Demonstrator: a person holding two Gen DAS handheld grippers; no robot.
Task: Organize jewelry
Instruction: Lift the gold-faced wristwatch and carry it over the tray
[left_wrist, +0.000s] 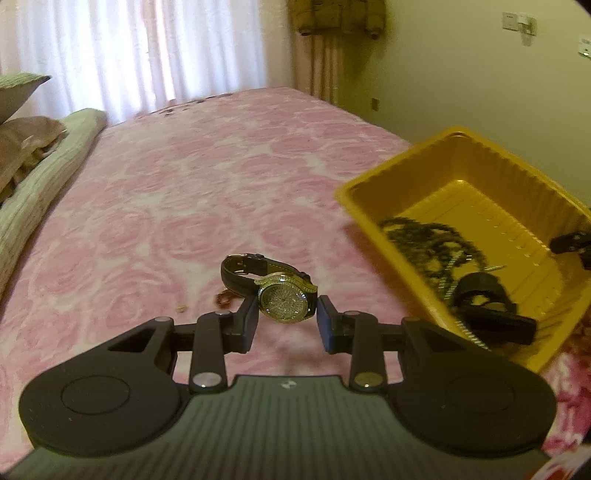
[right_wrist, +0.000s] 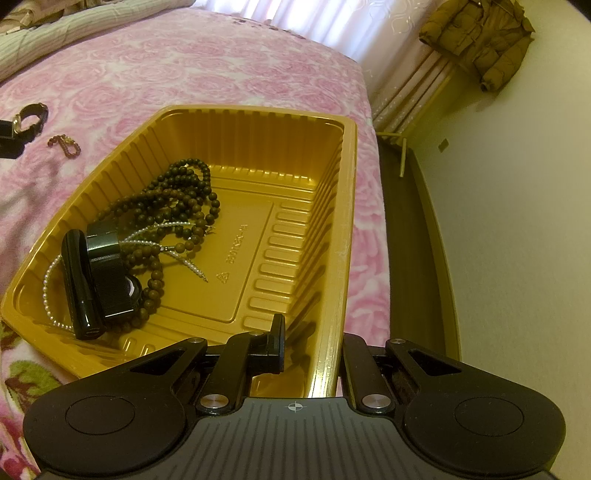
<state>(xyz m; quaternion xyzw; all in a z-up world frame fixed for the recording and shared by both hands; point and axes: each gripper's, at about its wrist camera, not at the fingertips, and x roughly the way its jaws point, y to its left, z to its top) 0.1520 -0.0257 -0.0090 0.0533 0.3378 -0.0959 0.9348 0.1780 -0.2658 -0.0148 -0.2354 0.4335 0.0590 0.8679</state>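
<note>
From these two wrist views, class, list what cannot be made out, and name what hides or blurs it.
1. Right gripper, right wrist view: the yellow tray wall hides its right finger, so its grip is unclear.
2. Tray contents, left wrist view: motion blur smears the dark beads.
3. Small red bracelet, left wrist view: partly behind the left gripper finger, too small to detail.
4. Rhinestone watch: hands unreadable.

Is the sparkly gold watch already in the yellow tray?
No, the watch stands on the pink blanket between the open fingers of the left gripper, outside the yellow tray.
</note>
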